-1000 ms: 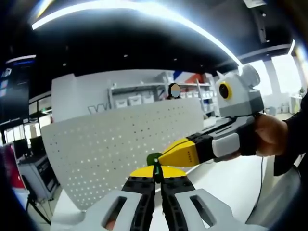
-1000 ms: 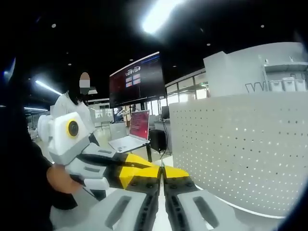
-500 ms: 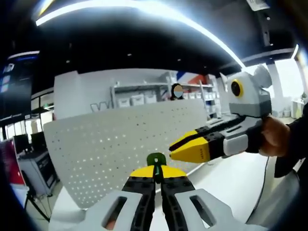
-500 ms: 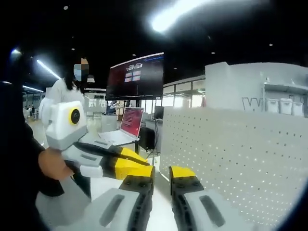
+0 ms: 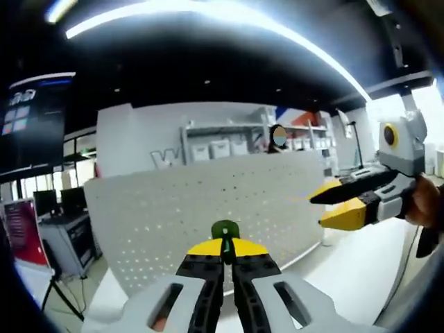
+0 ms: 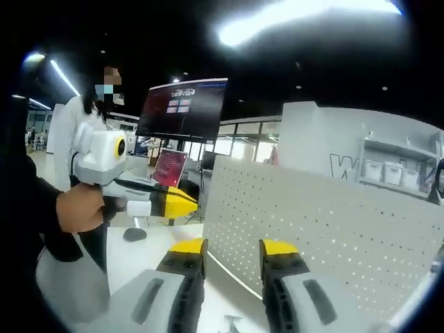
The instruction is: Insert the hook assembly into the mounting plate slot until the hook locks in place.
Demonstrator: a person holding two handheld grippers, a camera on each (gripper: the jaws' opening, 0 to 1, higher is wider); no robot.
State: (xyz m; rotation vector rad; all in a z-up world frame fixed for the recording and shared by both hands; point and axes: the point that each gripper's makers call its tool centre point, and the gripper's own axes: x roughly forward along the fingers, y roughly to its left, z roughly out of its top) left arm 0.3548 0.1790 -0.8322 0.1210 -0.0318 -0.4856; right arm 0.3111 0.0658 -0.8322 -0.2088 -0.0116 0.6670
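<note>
Left hand-held gripper [image 5: 222, 258], jaws pinched on a green hook assembly [image 5: 225, 232] at 6 o'clock, faces the white perforated mounting plate [image 5: 208, 208]; right hand-held gripper [image 5: 347, 208] hovers at 3 o'clock. Right gripper view: own jaws parted, empty [image 6: 232, 251]; wall lettering unreadable.

Left gripper [image 5: 223, 258], right gripper [image 6: 233, 248]: pale grey bodies, black jaw links, yellow tips; dark sleeve [image 6: 31, 215].
</note>
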